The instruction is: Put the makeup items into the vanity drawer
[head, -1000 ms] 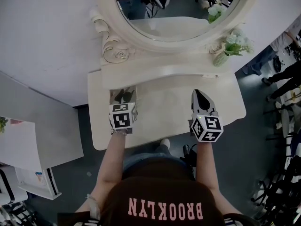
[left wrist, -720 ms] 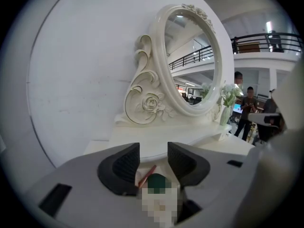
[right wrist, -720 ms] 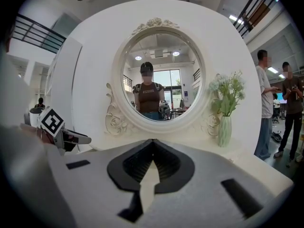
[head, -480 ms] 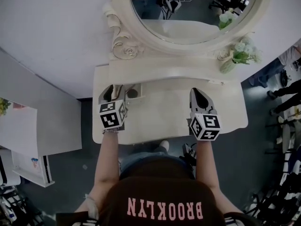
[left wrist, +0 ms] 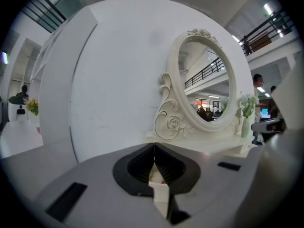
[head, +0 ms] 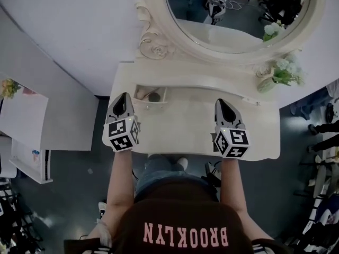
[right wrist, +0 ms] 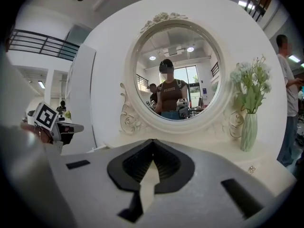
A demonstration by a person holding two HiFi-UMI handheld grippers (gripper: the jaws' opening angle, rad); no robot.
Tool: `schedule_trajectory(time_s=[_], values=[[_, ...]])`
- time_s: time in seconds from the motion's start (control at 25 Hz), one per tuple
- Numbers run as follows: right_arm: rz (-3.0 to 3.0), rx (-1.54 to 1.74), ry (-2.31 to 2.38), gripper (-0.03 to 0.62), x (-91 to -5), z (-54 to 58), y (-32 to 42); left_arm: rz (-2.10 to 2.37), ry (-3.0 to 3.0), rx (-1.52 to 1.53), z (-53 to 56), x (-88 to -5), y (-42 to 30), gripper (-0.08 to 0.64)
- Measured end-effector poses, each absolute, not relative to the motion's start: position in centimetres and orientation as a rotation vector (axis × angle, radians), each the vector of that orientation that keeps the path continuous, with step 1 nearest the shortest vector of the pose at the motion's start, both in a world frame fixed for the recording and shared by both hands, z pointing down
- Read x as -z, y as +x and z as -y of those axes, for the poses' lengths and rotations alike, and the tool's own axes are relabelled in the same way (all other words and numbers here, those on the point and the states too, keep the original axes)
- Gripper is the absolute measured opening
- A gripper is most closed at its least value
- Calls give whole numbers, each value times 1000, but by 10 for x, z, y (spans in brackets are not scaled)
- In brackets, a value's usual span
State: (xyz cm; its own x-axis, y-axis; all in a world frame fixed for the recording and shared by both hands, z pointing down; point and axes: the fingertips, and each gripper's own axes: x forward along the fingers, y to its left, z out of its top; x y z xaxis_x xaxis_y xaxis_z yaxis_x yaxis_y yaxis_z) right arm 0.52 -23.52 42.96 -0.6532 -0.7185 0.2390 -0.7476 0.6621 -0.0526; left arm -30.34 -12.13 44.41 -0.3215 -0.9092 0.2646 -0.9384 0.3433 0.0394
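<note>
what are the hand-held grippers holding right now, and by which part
Nothing is held. The left hand-held gripper and the right hand-held gripper both have their jaws closed together with no item between them.

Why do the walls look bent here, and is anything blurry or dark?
Head view: the wide lens curves the vanity top and darkens the corners. Left gripper view: a black round border, the white wall bulges, the left tool looks soft. Right gripper view: the mirror is sharp, with bright lamps reflected.
</note>
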Motion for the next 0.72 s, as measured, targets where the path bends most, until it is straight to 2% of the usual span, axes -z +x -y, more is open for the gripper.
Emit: schedule_trajectory(time_s=[0.72], values=[[2801,-28,1087,-3,-405,195,1,2495,1786,-69,77,-408,-277,6]])
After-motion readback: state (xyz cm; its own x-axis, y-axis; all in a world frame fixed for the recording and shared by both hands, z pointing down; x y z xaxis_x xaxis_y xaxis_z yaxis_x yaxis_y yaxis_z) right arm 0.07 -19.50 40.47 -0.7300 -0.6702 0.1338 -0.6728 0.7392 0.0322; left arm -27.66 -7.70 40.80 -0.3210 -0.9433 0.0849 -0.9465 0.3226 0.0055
